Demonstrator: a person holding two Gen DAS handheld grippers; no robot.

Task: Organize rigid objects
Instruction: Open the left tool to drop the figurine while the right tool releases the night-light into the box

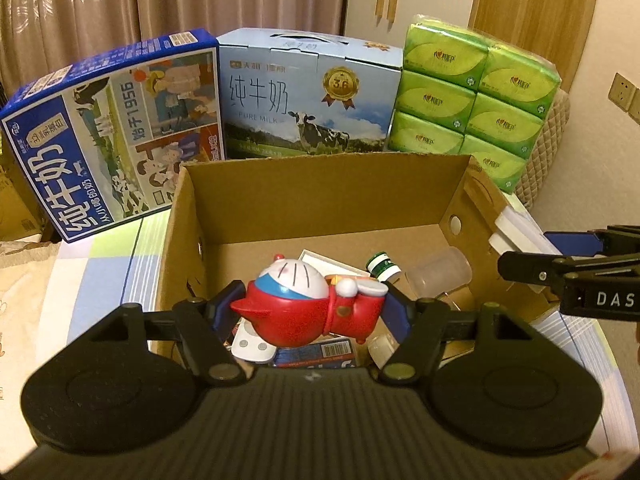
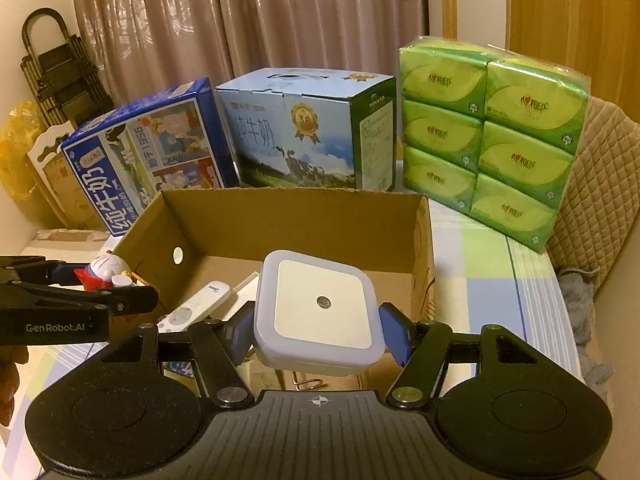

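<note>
My left gripper (image 1: 316, 306) is shut on a red and white Doraemon figure (image 1: 308, 304), held over the near part of an open cardboard box (image 1: 320, 196). The figure also shows in the right wrist view (image 2: 105, 274). My right gripper (image 2: 318, 330) is shut on a square white and lilac night light (image 2: 320, 312), held over the box's near right part (image 2: 296, 216). Inside the box lie a white remote (image 2: 196, 306), a green-capped bottle (image 1: 382, 266), a clear plastic cup (image 1: 440, 274) and a blue barcode packet (image 1: 316, 354).
Behind the box stand a dark blue milk carton (image 1: 112, 132), a light blue milk carton (image 1: 308, 96) and a green tissue pack (image 1: 476, 100). The striped tablecloth (image 2: 492, 280) lies under it all. A padded chair back (image 2: 596, 184) is at the right.
</note>
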